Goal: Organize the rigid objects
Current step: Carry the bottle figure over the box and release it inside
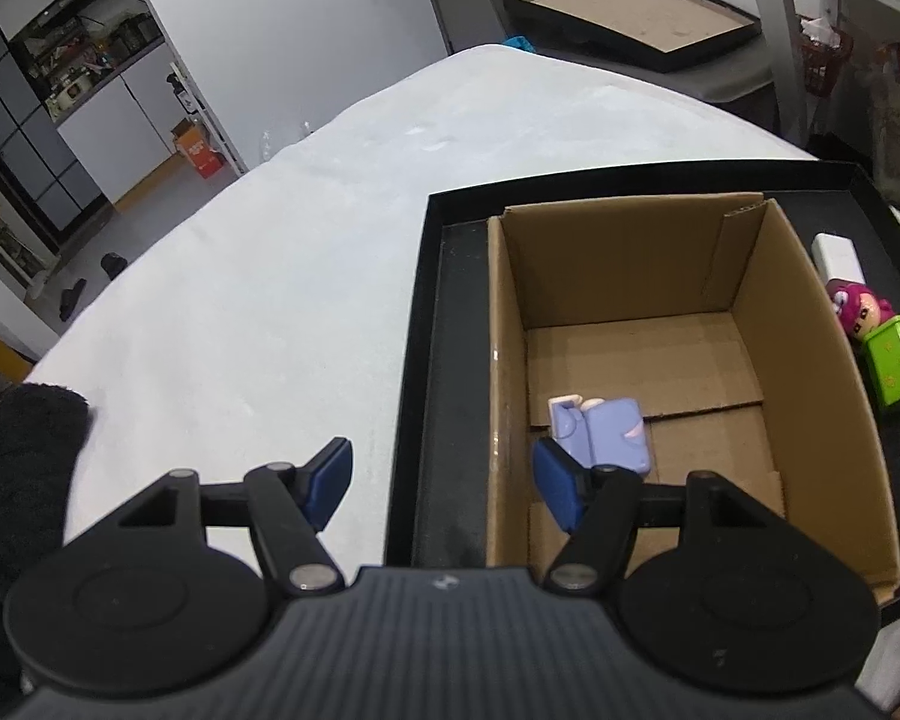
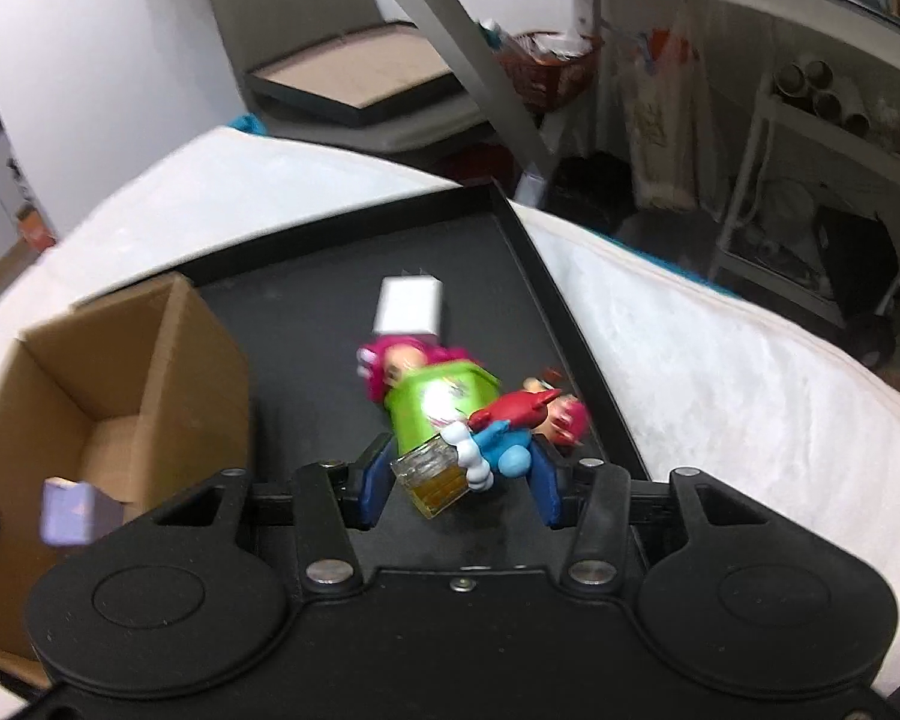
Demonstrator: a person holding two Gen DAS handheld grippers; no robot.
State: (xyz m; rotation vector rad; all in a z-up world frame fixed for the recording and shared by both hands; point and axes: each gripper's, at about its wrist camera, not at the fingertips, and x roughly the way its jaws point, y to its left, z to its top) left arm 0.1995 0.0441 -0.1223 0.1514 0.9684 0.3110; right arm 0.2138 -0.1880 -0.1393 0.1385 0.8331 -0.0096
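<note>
Your right gripper [image 2: 456,483], fingers open around the clustered toys [image 2: 498,420], may snag several; blur hides contact; the left gripper [image 1: 444,483] is open too

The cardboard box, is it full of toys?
No, the cardboard box holds only one purple toy on its floor, seen from the left wrist.

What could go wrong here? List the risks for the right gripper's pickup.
1. The right gripper is open around a tight cluster: a small amber bottle, a blue-and-red figure and a green box. Closing may catch two items or squeeze one out.
2. The view is motion-blurred, so aim may be off.
3. The cardboard box wall stands close; a carried toy could clip its rim.
</note>
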